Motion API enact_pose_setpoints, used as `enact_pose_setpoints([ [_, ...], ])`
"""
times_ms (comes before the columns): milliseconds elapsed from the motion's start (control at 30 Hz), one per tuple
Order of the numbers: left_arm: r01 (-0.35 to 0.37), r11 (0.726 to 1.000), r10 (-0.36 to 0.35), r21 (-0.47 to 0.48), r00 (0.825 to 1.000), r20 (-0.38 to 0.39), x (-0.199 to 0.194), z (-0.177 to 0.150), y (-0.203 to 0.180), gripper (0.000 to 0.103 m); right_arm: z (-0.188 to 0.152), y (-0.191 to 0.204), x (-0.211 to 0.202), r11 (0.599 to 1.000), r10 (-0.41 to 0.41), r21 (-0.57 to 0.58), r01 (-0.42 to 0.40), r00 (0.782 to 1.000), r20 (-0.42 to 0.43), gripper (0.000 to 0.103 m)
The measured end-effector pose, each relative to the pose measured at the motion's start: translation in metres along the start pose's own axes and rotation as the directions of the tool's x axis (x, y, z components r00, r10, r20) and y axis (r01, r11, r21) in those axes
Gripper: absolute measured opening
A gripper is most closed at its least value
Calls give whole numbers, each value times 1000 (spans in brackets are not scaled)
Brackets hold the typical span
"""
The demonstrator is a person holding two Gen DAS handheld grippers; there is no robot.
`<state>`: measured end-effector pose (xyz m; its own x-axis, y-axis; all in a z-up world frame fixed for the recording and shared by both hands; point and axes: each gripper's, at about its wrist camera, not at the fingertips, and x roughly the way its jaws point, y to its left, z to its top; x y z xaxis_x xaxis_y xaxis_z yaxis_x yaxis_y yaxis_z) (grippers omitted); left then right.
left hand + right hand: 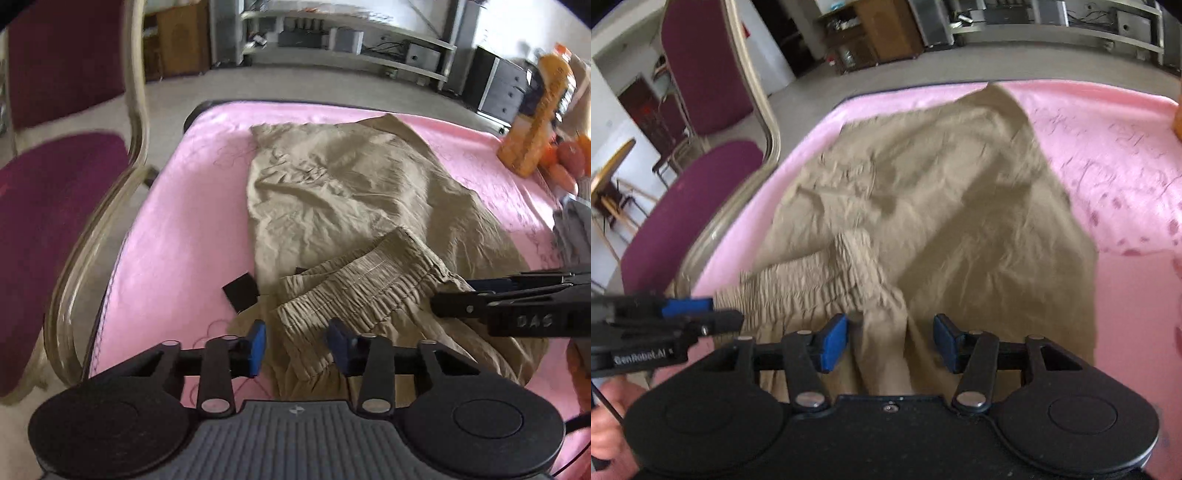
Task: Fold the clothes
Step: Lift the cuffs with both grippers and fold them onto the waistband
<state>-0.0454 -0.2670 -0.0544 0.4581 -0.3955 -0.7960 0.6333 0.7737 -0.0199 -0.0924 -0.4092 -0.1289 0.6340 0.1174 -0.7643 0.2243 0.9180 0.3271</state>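
While the khaki trousers lie lengthwise on the pink cloth, legs pointing away and gathered waistband folded over nearest, the left gripper and right gripper both hover open over the waistband, gripping nothing.

Pink cloth covers the table, with a maroon padded chair right beside its edge. Orange bottle and some orange-red fruit sit at the far corner. Metal shelving and a dark drawer unit stand in the background.
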Motion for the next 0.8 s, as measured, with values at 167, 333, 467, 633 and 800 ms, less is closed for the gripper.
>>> enact_pose_setpoints([
  [167,-15,998,9,61,995,95,-14,3,-16,19,-16,25,-19,996,-72,-49,76,994,76,6],
  [333,-22,994,0,102,977,212,-35,11,-31,16,-21,27,-64,996,-88,31,84,979,185,3],
  [467,-37,990,-1,135,962,272,-37,21,-47,17,-20,13,-54,989,-141,75,130,975,172,3],
  [633,-158,973,127,167,975,183,21,25,-61,22,-19,-4,-41,974,-205,128,186,967,153,14],
  [800,-189,982,190,-20,979,79,13,18,-15,25,-16,-14,-45,963,-225,188,193,960,164,32],
])
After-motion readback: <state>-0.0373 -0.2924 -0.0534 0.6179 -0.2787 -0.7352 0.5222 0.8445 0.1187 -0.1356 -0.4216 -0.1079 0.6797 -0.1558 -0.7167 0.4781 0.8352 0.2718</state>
